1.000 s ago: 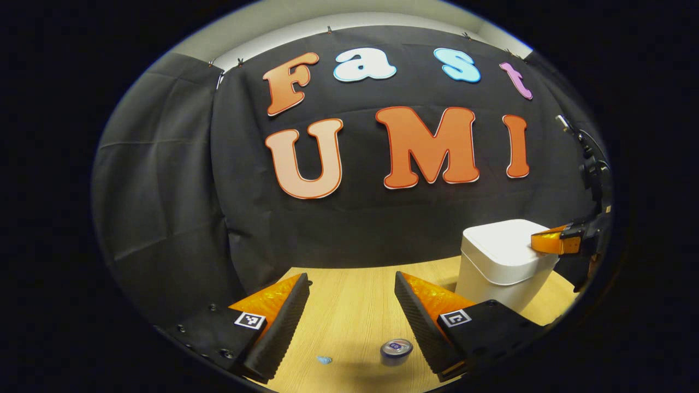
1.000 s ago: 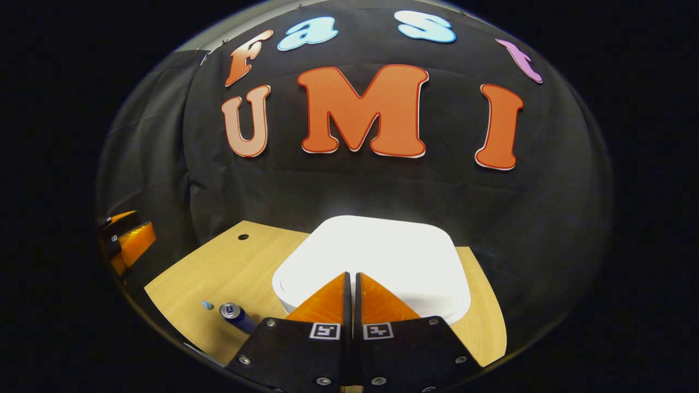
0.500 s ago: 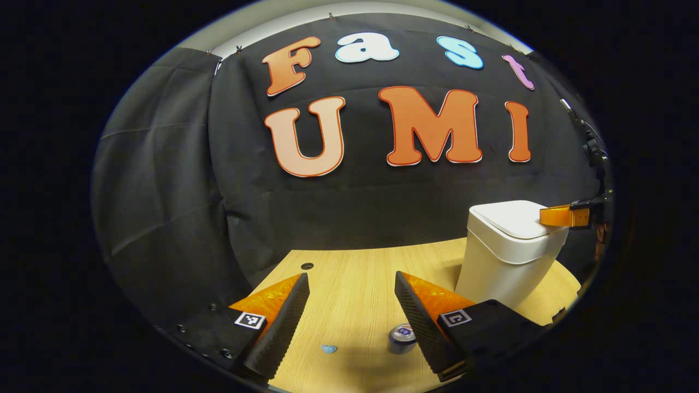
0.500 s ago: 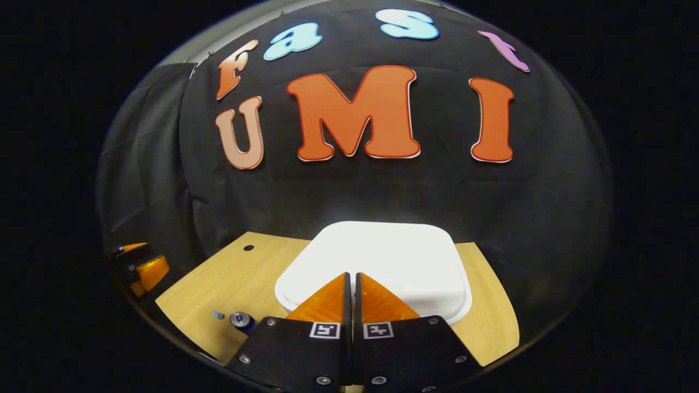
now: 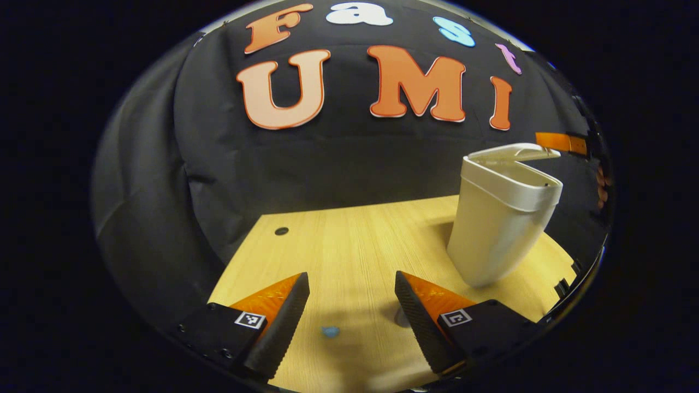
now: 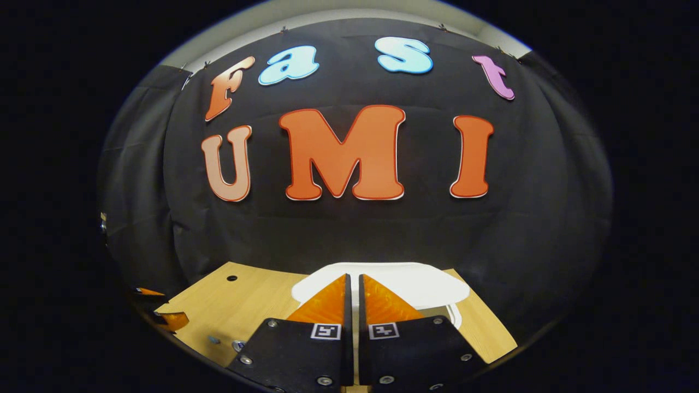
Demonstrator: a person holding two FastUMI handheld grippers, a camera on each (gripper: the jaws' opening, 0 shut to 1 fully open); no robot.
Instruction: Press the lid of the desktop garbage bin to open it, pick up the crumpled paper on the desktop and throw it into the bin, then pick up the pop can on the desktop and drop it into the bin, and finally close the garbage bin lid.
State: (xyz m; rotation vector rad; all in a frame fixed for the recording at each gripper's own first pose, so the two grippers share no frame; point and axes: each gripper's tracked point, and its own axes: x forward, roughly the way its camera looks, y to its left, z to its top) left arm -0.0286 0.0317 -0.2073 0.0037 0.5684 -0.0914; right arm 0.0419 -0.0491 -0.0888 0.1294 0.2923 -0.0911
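- While the white garbage bin [image 5: 499, 229] stands upright on the wooden desktop [image 5: 349, 245], toward the far right side in the left gripper view, its lid [image 5: 516, 153] is tipped up, with a gap showing over the rim.
- Seen from the right gripper view, that lid [image 6: 420, 284] sits just beyond and below the right gripper [image 6: 353, 279], whose two fingers are pressed together with nothing between them (whether the tips touch the lid cannot be told).
- At the far right of the left gripper view, the right gripper [image 5: 562, 142] shows as a small shape just beside the raised lid edge, with part of a hand [image 5: 600, 188] below it.
- Spread wide apart, the left gripper [image 5: 352, 284] holds nothing and hangs over the near part of the desktop.
- Between its fingers lies the crumpled paper [image 5: 330, 331], a small blue scrap resting on the wood, apart from both fingers.
- Just beside the inner face of the right-hand finger, the pop can [image 5: 403, 316] is partly hidden and stands on the desktop, near the paper and well apart from the bin.
- Low at the left edge of the right gripper view, the pop can [image 6: 238, 345] and the paper [image 6: 214, 339] appear tiny, with the left gripper [image 6: 166, 316] near them.
- A small dark hole [image 5: 282, 231] marks the desktop's far left corner.
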